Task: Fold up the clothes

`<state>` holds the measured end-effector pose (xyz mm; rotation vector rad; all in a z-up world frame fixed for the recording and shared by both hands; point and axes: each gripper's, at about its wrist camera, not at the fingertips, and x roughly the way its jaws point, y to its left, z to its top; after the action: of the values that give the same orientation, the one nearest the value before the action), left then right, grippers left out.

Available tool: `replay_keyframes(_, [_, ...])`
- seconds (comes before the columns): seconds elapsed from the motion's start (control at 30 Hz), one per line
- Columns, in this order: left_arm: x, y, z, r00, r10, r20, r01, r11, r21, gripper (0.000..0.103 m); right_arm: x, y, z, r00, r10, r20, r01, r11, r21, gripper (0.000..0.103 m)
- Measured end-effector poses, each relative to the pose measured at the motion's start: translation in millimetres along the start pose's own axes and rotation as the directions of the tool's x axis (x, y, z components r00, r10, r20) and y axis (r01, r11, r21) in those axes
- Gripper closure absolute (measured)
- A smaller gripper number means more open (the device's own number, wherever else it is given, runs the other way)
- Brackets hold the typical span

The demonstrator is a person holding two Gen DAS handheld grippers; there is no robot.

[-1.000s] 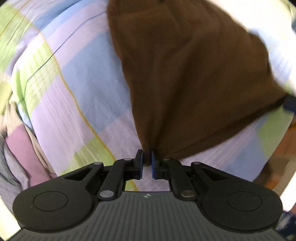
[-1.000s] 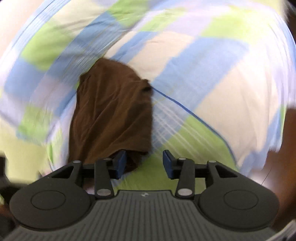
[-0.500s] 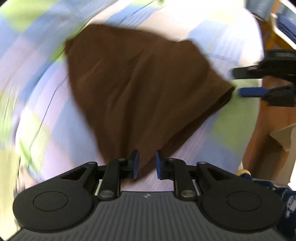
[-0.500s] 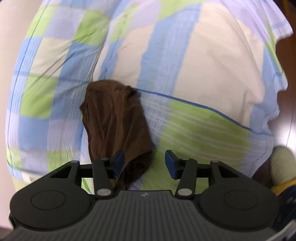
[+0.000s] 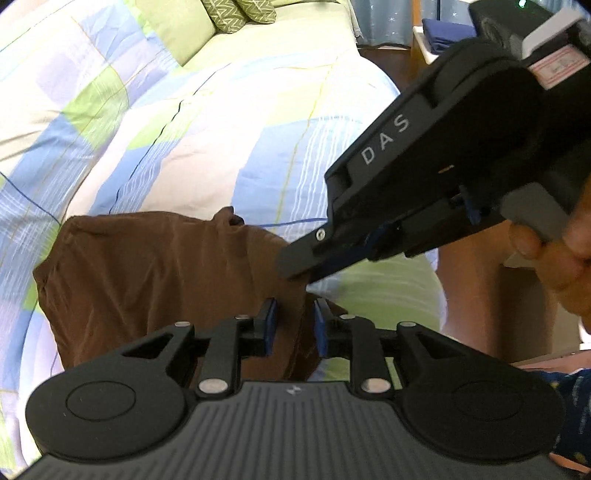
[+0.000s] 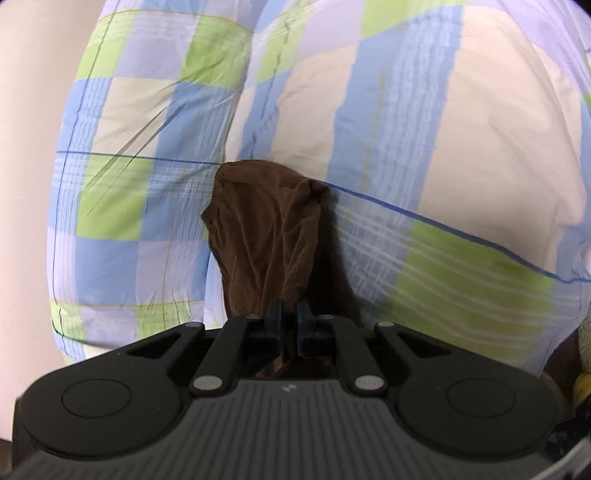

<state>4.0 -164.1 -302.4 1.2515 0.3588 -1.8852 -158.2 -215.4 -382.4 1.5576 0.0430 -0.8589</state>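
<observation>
- The brown garment [image 5: 147,280] lies bunched on the checked bedspread [image 5: 192,122], a patchwork of blue, green, cream and lilac squares; a thin blue line in the pattern runs just behind the garment's far edge
- The left gripper [image 5: 293,325] stands released, its blue-padded fingers [image 5: 270,325] parted, with a ridge of the garment's near right corner rising in the gap between them; whether the pads touch the cloth cannot be told
- Most of the garment spreads away to the left of the left gripper, its far left corner well apart from the claw
- The right gripper [image 5: 306,271] comes in from the upper right in the left wrist view, a black body marked "DAS", its tips down on the garment's right edge just beyond the left gripper
- In the right wrist view the right gripper [image 6: 290,314] is clenched, the dark fingers [image 6: 275,314] pressed together on a pinch of the brown garment [image 6: 266,236]
- From that pinch the cloth stretches away in long taut wrinkles to a rounded far end resting on the checked bedspread [image 6: 461,147], beside the blue line
- A fold of the same cloth hangs back behind the closed fingers, under the right gripper's body
- Two green patterned pillows [image 5: 240,14] sit far behind the garment at the head of the bed
- The person's hand [image 5: 554,254] grips the right gripper's handle, to the right of the garment
</observation>
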Motion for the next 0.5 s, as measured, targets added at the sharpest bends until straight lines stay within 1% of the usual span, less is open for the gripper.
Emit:
replay_keyframes(0.03, [2, 0, -1, 1.000, 0.004, 0.004, -0.004, 1.000, 0.001, 0.078, 0, 1, 0, 1.000, 0.002, -0.003, -0.002, 1.000, -0.016, 0.097])
replay_keyframes(0.07, [4, 2, -3, 1.000, 0.004, 0.010, -0.003, 1.000, -0.005, 0.084, 0, 2, 0, 1.000, 0.004, -0.007, -0.004, 1.000, -0.030, 0.097])
replay_keyframes(0.1, [6, 4, -5, 1.000, 0.003, 0.016, -0.003, 1.000, -0.012, 0.098, -1, 3, 0, 1.000, 0.006, -0.011, -0.006, 0.999, -0.042, 0.097])
replay_keyframes(0.13, [8, 6, -7, 1.000, 0.005, 0.022, -0.005, 1.000, -0.016, 0.102, -2, 3, 1, 1.000, 0.008, -0.016, -0.009, 0.999, -0.054, 0.096])
replay_keyframes(0.17, [8, 10, -11, 0.999, 0.015, 0.029, -0.015, 1.000, -0.012, 0.102, -3, 4, 2, 1.000, 0.010, -0.020, -0.011, 0.998, -0.066, 0.092])
replay_keyframes(0.2, [8, 14, -14, 0.999, 0.019, 0.033, -0.018, 1.000, -0.014, 0.102, -6, 4, 2, 1.000, 0.002, -0.014, -0.003, 0.996, -0.085, 0.080])
replay_keyframes(0.23, [6, 21, -16, 0.999, 0.005, 0.032, -0.004, 0.999, -0.034, 0.102, -14, 4, 3, 0.999, -0.026, 0.018, 0.028, 0.992, -0.120, 0.071])
replay_keyframes(0.27, [5, 27, -18, 0.999, -0.005, 0.032, 0.007, 0.999, -0.052, 0.102, -22, 3, 3, 0.997, -0.053, 0.051, 0.060, 0.986, -0.155, 0.069])
replay_keyframes(0.3, [4, 33, -19, 0.999, -0.014, 0.034, 0.016, 0.997, -0.072, 0.102, -27, 5, 1, 0.994, -0.081, 0.069, 0.094, 0.972, -0.214, 0.069])
replay_keyframes(0.33, [2, 41, -20, 0.999, -0.022, 0.039, 0.026, 0.995, -0.099, 0.102, -25, 11, -7, 0.992, -0.115, 0.054, 0.126, 0.935, -0.332, 0.069])
replay_keyframes(0.37, [0, 49, -19, 0.999, -0.027, 0.044, 0.032, 0.992, -0.118, 0.102, -23, 17, -15, 0.988, -0.150, 0.043, 0.153, 0.882, -0.445, 0.072])
replay_keyframes(0.4, [-2, 56, -19, 0.998, -0.031, 0.051, 0.038, 0.990, -0.139, 0.102, -21, 24, -24, 0.982, -0.185, 0.036, 0.174, 0.816, -0.552, 0.078])
replay_keyframes(0.47, [-9, 75, -19, 0.997, -0.034, 0.071, 0.047, 0.981, -0.186, 0.102, -17, 37, -41, 0.969, -0.245, 0.037, 0.193, 0.653, -0.733, 0.081])
replay_keyframes(0.5, [-10, 79, -18, 0.996, -0.037, 0.077, 0.052, 0.979, -0.199, 0.102, -12, 45, -51, 0.970, -0.240, 0.039, 0.177, 0.586, -0.791, 0.081])
